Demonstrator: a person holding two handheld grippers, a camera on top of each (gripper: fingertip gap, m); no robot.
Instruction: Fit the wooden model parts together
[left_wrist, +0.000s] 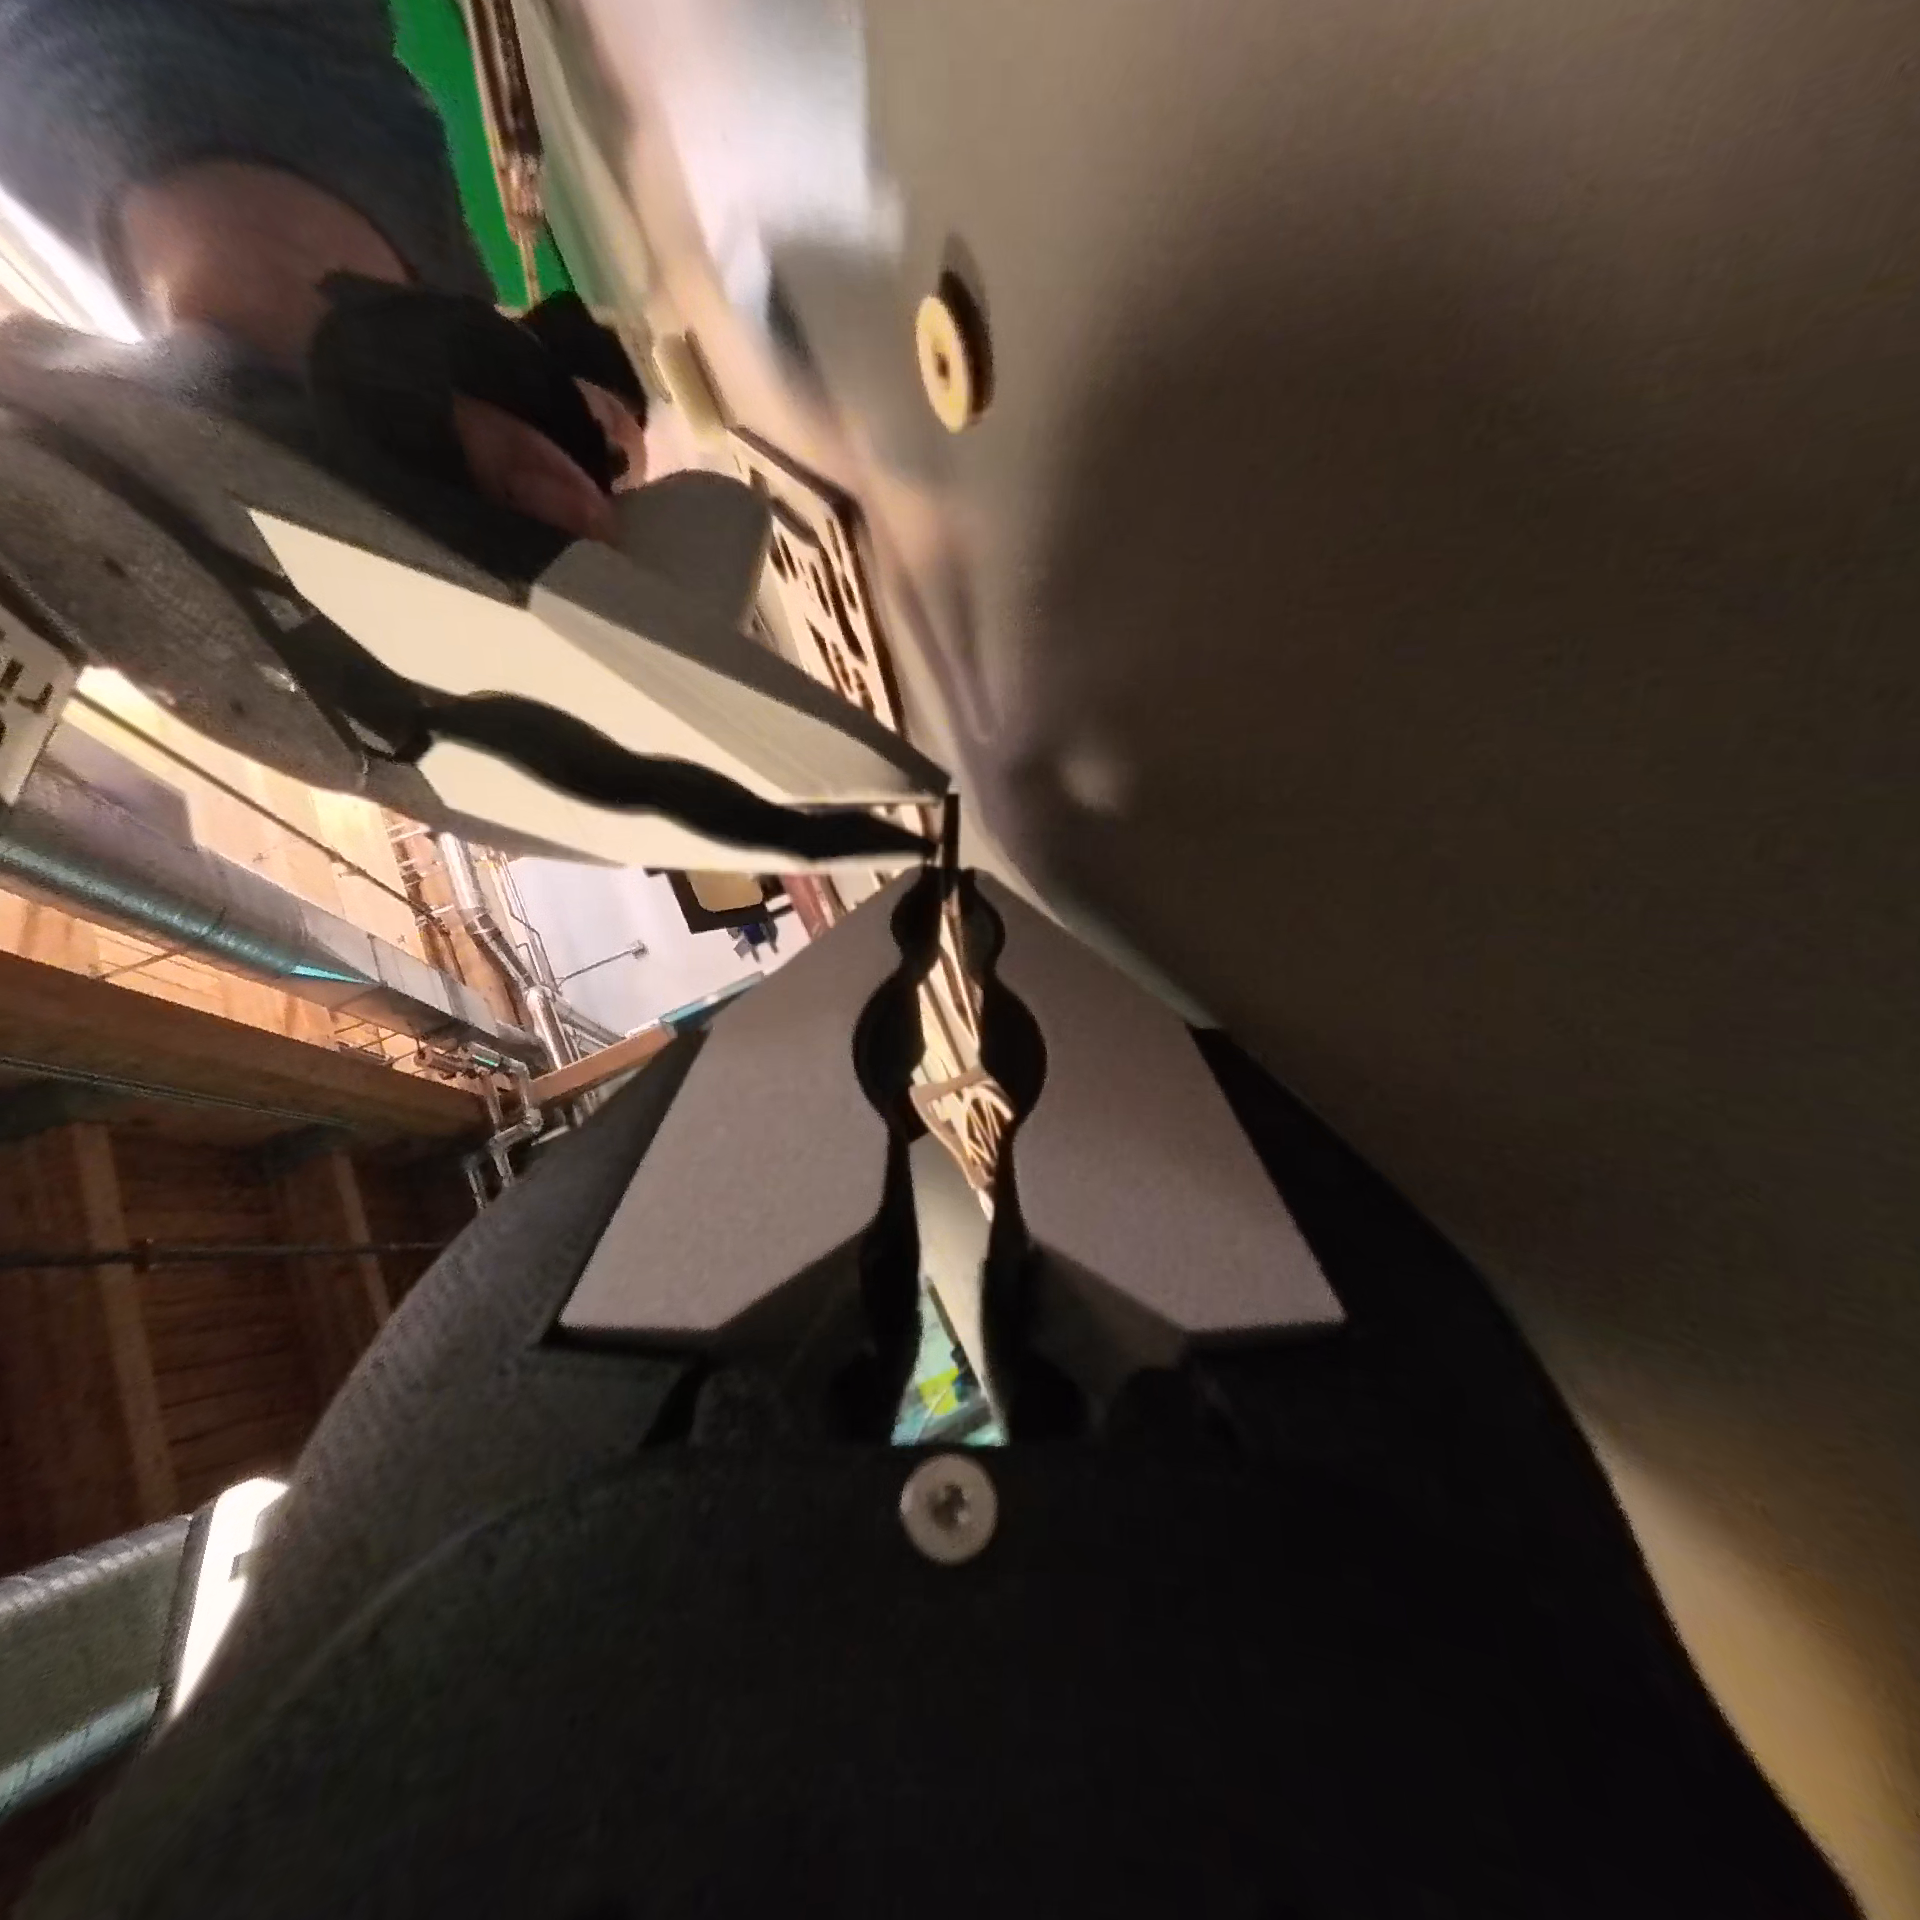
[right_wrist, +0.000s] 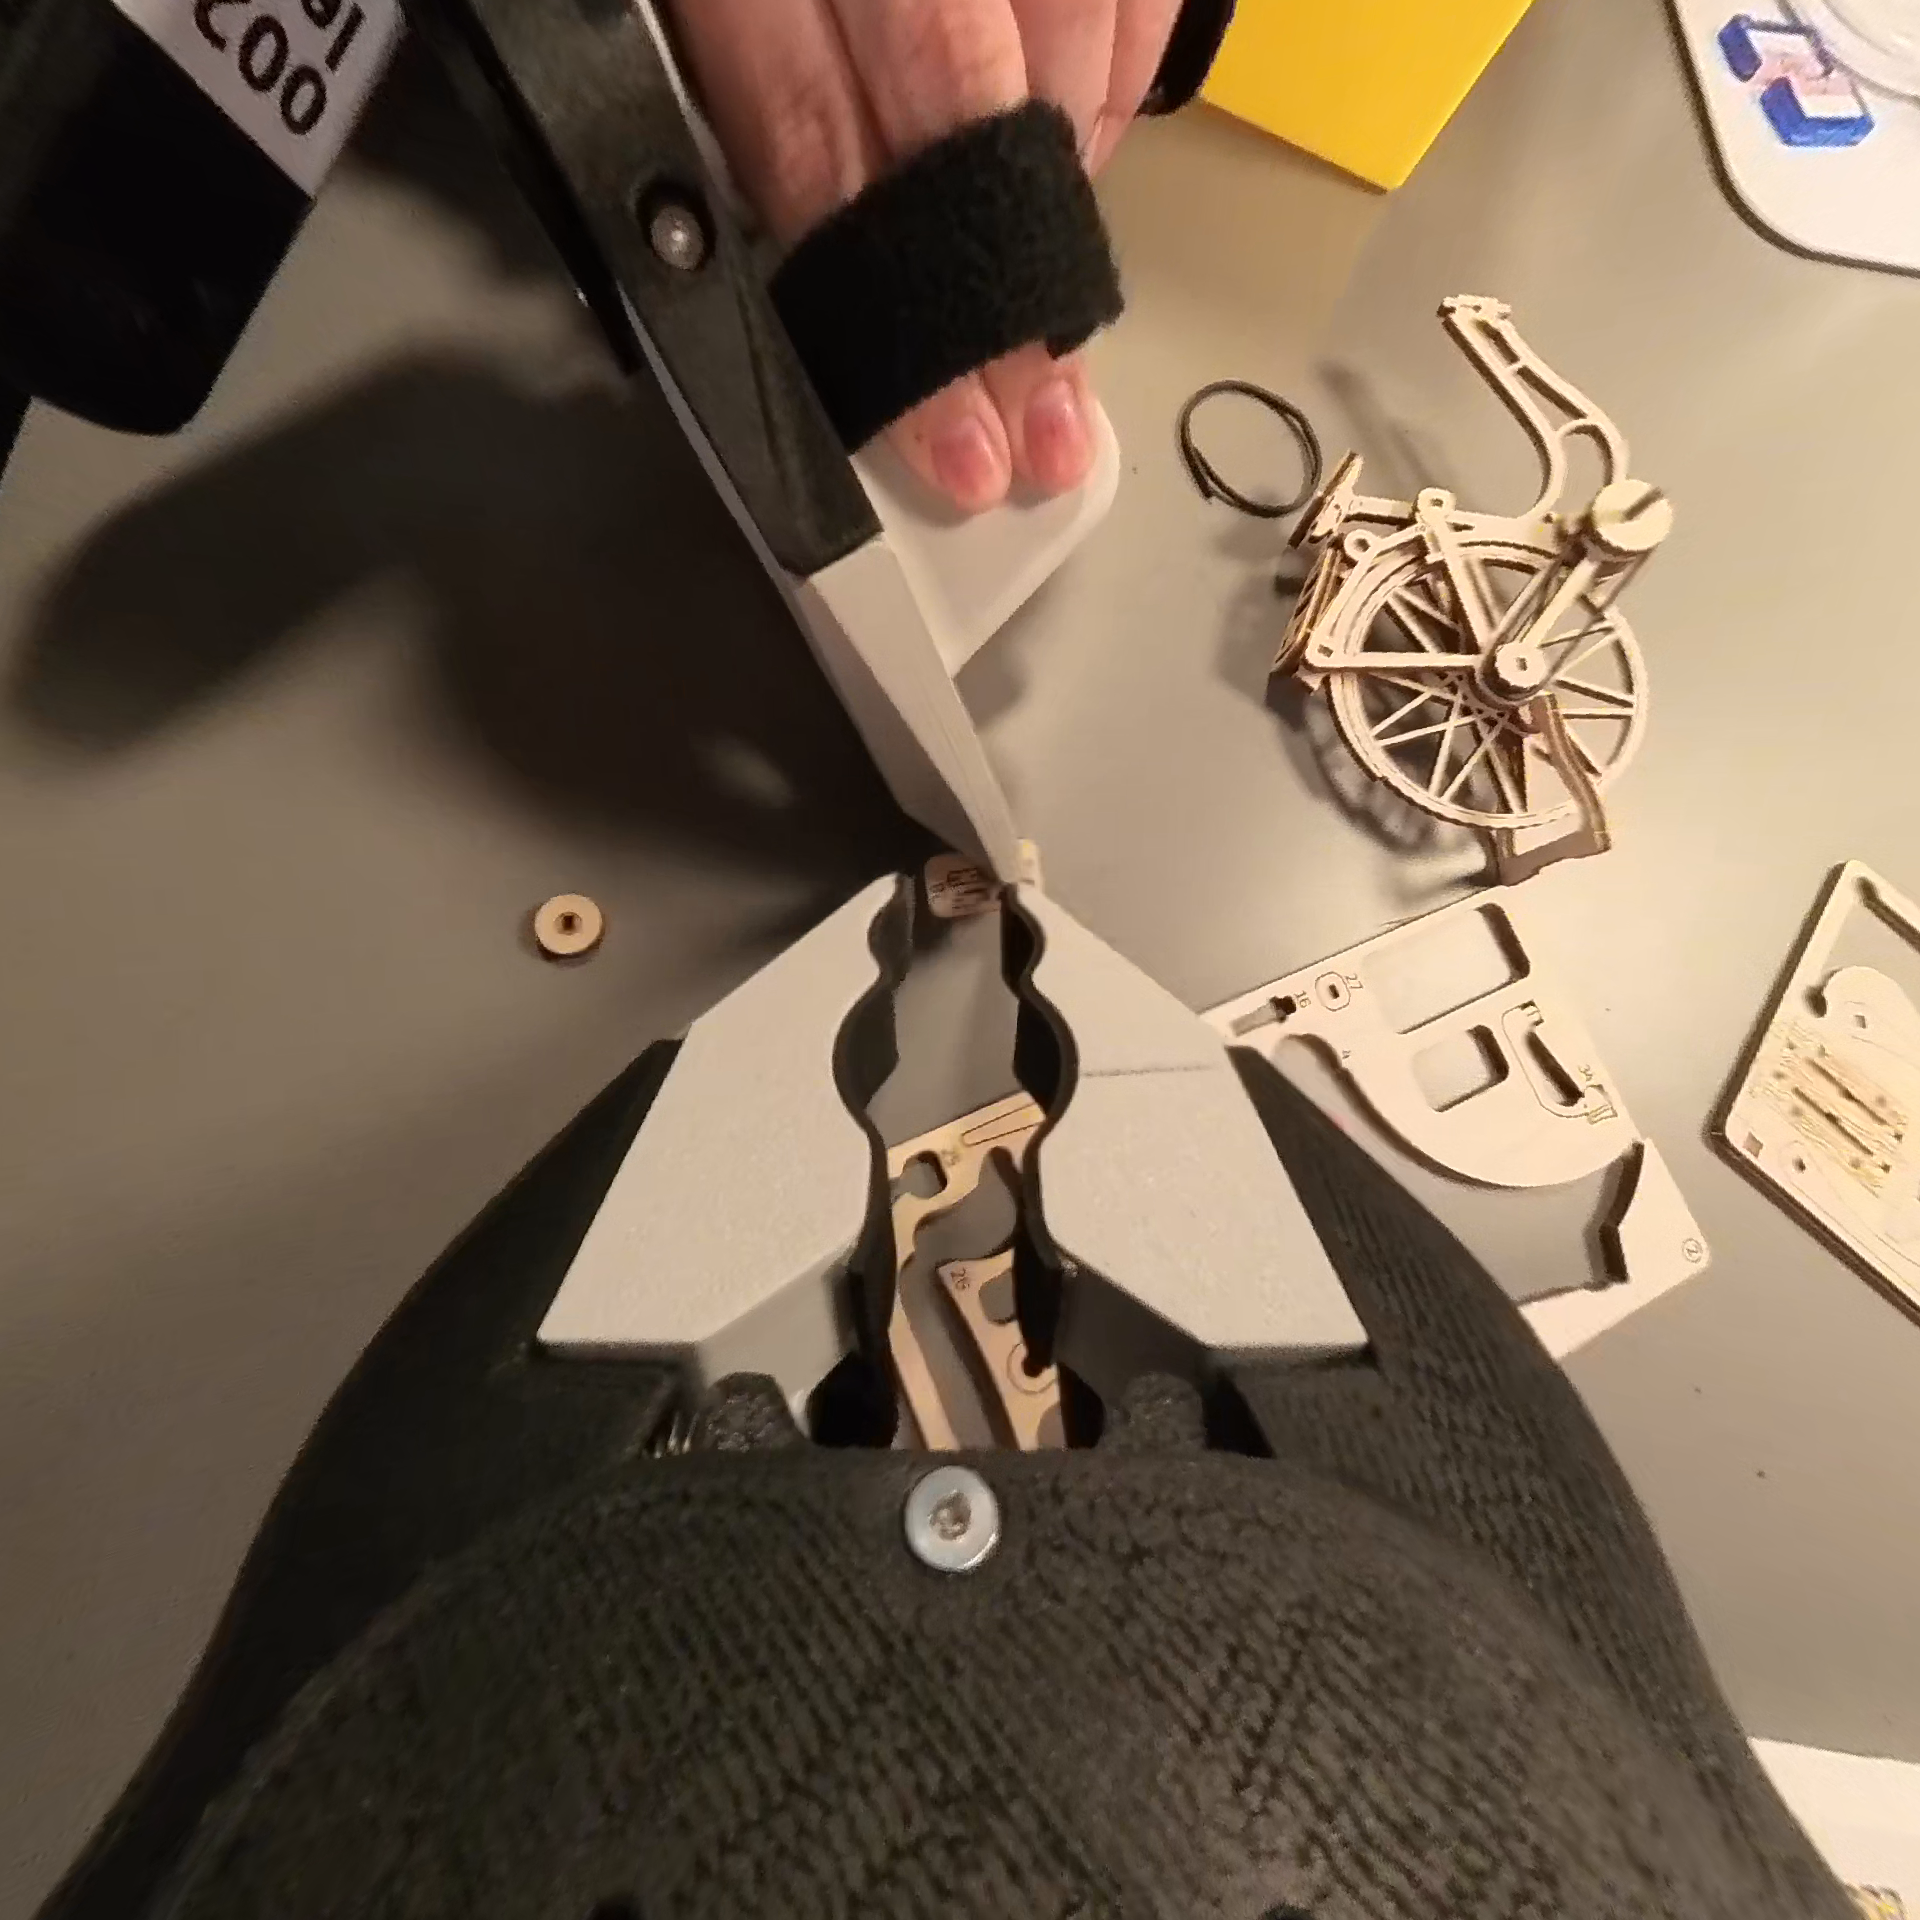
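Observation:
In the right wrist view my right gripper (right_wrist: 961, 899) is shut on a small engraved wooden part (right_wrist: 948, 896) just above the grey table (right_wrist: 312, 1039). My left gripper (right_wrist: 1008, 862) comes down from the top, held by a hand, and is shut on a tiny pale wooden piece (right_wrist: 1024, 857). The two parts meet tip to tip. In the left wrist view my left gripper (left_wrist: 945, 883) and the right gripper (left_wrist: 935, 821) touch at their tips, and the parts show only as a thin edge there.
A partly built wooden bicycle model (right_wrist: 1475, 644) stands at the right, with a black rubber band (right_wrist: 1247, 447) behind it. Cut-out wooden sheets (right_wrist: 1455, 1122) (right_wrist: 1839, 1122) lie at the right, and another lies under my right gripper. A wooden washer (right_wrist: 567, 923) lies at the left. A yellow block (right_wrist: 1351, 83) is at the far right. Only a small space, under 4 cm, lies between the two pairs of fingers.

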